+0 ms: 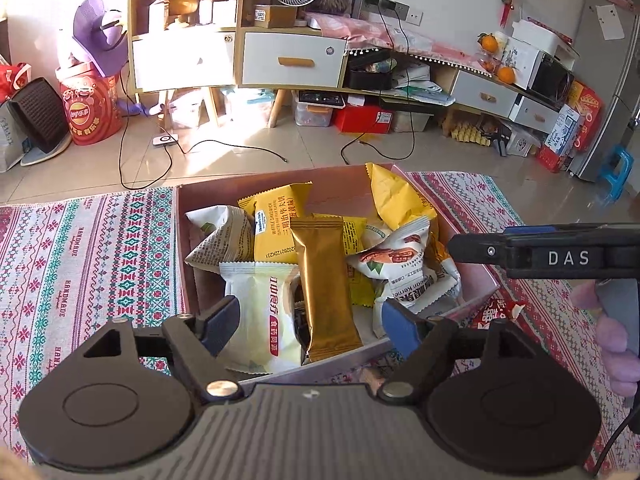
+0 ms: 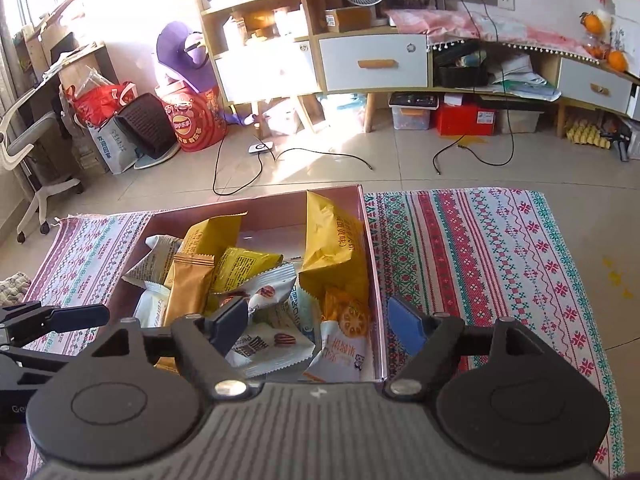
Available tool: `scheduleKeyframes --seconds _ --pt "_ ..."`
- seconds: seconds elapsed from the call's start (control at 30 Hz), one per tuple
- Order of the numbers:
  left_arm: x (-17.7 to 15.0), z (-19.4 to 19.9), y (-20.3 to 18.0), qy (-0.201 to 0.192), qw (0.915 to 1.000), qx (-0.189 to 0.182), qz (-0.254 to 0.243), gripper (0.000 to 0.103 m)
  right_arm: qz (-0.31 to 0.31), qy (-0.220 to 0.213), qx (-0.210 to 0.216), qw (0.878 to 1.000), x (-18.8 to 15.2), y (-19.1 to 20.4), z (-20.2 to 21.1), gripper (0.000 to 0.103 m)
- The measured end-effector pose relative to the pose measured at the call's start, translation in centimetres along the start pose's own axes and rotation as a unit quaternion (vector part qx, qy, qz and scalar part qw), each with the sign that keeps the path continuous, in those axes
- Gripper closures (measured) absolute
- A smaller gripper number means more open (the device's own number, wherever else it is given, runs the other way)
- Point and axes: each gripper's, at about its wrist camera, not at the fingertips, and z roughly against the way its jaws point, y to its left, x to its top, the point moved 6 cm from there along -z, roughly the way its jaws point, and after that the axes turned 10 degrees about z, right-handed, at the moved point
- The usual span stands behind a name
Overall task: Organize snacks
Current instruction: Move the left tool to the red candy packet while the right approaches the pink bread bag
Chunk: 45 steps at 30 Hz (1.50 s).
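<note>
Most snacks already lie heaped in your pink box in the left wrist view; your left gripper hangs released above them, a red packet still outside. In the right wrist view your right gripper gapes empty over the box's near corner.

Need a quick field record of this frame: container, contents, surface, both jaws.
container: pink box, open top
contents: loose snack packets; gold packet on top, tall yellow packet against the box wall
surface: patterned cloth
outside box: red packet on the cloth
left gripper: jaws open, nothing held
right gripper: jaws open, nothing held
</note>
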Motion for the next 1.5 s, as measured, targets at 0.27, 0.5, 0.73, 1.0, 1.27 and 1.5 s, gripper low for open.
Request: scheduleKeyframes --seconds 0.27,0.5,0.73,1.0,1.27,1.5 --pt "-1.3 2.0 0.7 0.012 0.9997 0.011 -0.019 0.013 0.028 0.002 -0.002 1.0 -0.2 1.8 1.9 0.02" --pt "-2.5 3.7 1.4 0.018 0.9993 0.017 -0.027 0.006 0.039 0.005 0.003 0.999 -0.8 3.3 3.3 0.014" --pt "-3.5 4.9 2.3 0.014 0.9992 0.023 -0.029 0.001 0.044 0.005 0.011 0.999 -1.8 4.2 4.0 0.01" --pt "-5.8 5.1 3.5 0.023 0.999 0.023 -0.033 0.0 0.059 0.018 0.027 0.998 -3.8 5.5 4.2 0.007" --pt "-8.5 4.8 4.6 0.047 0.9971 0.037 -0.047 0.0 0.105 0.026 0.041 0.993 -6.1 7.4 4.3 0.003" --pt "-9.2 3.6 5.3 0.044 0.994 0.049 -0.088 0.0 0.166 0.03 0.05 0.984 -7.9 9.1 3.5 0.003"
